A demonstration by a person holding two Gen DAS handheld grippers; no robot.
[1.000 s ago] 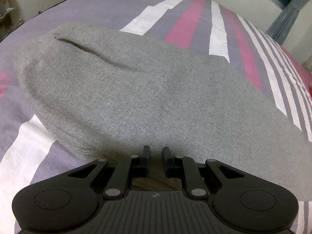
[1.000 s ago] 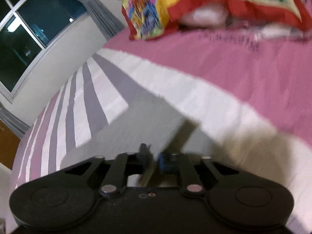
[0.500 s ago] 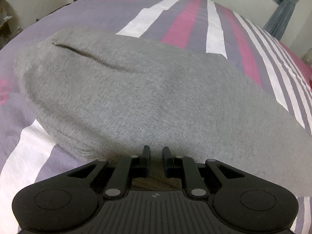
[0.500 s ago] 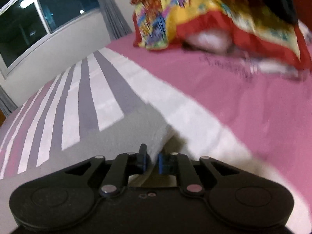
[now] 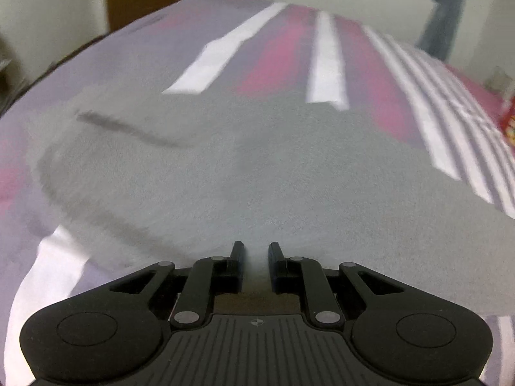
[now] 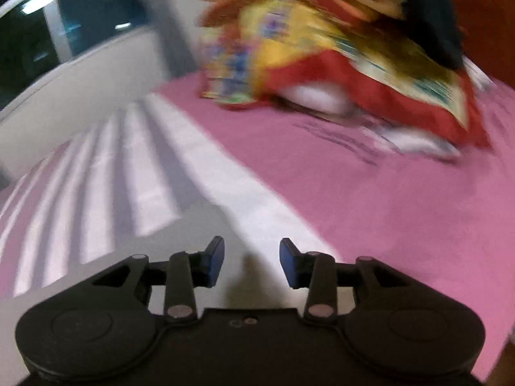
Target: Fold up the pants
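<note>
Grey pants (image 5: 257, 167), of a soft knit, lie spread across a striped bed (image 5: 325, 64), in what looks like a fold already part made: the cloth sits doubled, with a dark pocket slit (image 5: 135, 128) showing toward its far left edge. The left tool (image 5: 256, 257) stands low at the near hem with its jaws drawn close on a pinch of grey fabric that rises between them, so it appears clenched on the pants. The right tool (image 6: 251, 257) has just been opening; its blue pads (image 6: 216, 257) now stand apart with nothing between them, the grey edge of the pants (image 6: 206, 225) lying just below and released. Beyond it, a bright patterned blanket (image 6: 338, 64) is heaped at the head of the bed on the pink sheet, well apart from the work. The garment should handle as light, limp and quiet to move, not slippery or fragile, but apt to sag and drag out of line if lifted by one point. The surest holds are the thicker edges, the waistband or the leg hems, taken at two corners together so the layers stay square.
</note>
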